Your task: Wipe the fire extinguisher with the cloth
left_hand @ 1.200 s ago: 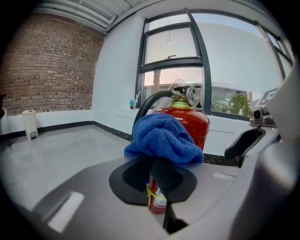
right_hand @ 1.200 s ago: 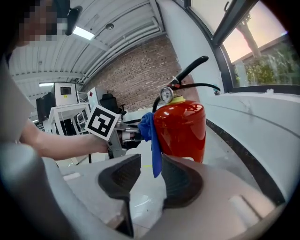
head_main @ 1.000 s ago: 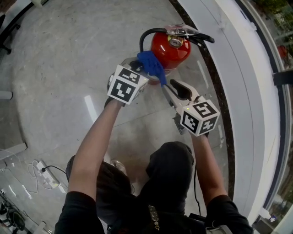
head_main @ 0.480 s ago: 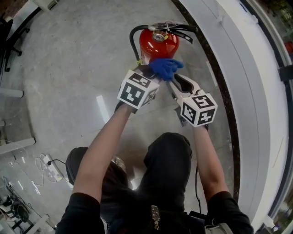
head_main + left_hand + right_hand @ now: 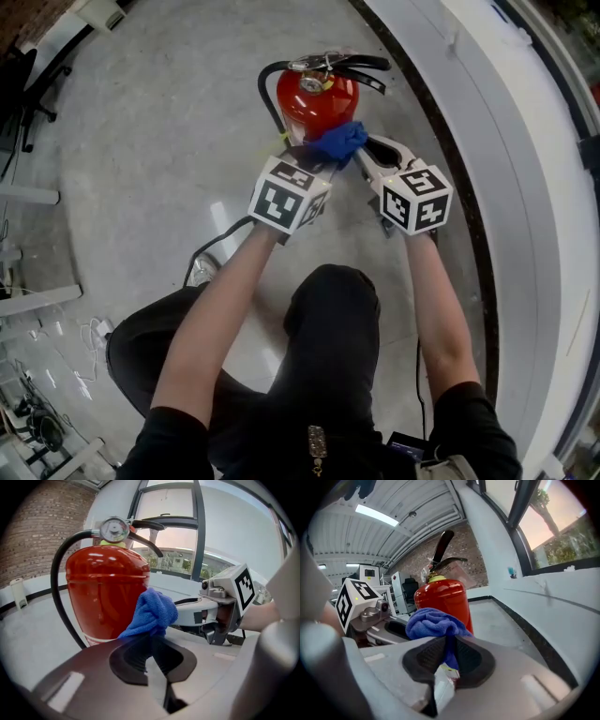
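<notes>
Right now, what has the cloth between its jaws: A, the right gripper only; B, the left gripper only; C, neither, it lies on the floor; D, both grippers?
D: each gripper view shows the cloth pinched between its own jaws. The left gripper is shut on it, and the right gripper has just been closing, with the cloth between its pads.

A pale, glossy marbled floor point(image 5: 131, 141) spreads under the left gripper point(image 5: 151, 646) and the right gripper point(image 5: 449, 654). Just to the right of the right gripper, a dark stone border strip point(image 5: 448, 187) edges a white curved sill point(image 5: 511, 131) below dark-framed windows point(image 5: 525, 508) with trees point(image 5: 543, 498) outside. A brick wall point(image 5: 37, 536) stands ahead of the left gripper and off to its left, and beyond the right gripper's tips a ribbed ceiling point(image 5: 417, 508) carries a lit strip light point(image 5: 377, 515).
</notes>
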Demonstrator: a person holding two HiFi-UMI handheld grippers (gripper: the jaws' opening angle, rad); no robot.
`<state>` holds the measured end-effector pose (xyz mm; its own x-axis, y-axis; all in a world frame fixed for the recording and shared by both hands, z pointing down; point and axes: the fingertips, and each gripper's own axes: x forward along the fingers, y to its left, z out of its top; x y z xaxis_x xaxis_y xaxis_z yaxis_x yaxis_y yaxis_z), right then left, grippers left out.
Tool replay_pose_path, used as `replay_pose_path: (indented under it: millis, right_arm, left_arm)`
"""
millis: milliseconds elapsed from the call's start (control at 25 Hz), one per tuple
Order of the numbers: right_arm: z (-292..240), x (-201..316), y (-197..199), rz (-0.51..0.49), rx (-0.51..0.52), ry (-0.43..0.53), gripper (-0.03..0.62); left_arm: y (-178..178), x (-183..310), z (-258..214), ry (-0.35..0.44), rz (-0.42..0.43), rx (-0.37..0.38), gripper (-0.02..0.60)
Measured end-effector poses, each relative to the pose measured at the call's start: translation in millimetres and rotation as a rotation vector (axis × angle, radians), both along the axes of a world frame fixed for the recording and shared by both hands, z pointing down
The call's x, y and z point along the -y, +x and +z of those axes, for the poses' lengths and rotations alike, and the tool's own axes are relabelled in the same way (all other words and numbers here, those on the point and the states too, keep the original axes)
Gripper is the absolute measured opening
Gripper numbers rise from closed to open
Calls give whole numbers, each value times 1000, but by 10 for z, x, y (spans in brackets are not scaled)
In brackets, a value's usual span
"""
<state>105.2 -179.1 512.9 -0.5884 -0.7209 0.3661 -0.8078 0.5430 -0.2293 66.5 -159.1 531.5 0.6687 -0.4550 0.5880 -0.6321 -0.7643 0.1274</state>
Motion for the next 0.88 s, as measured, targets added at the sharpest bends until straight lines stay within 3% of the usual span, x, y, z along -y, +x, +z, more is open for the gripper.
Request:
replay_pose_path:
  millis: [80,440,880]
  right_arm:
    - [81,-53,-111,-19,-16,-21,33]
    - [400,-189,-804,-104,-54,-89,29]
    - [534,-61,-1305,-141,-101,-130,29]
  left_arm:
    - [-119,6,46,-6,-11,13,15]
    - [-812,336,256,4,-117,57,15]
    - [-1035,822,467,34,-95,61,15]
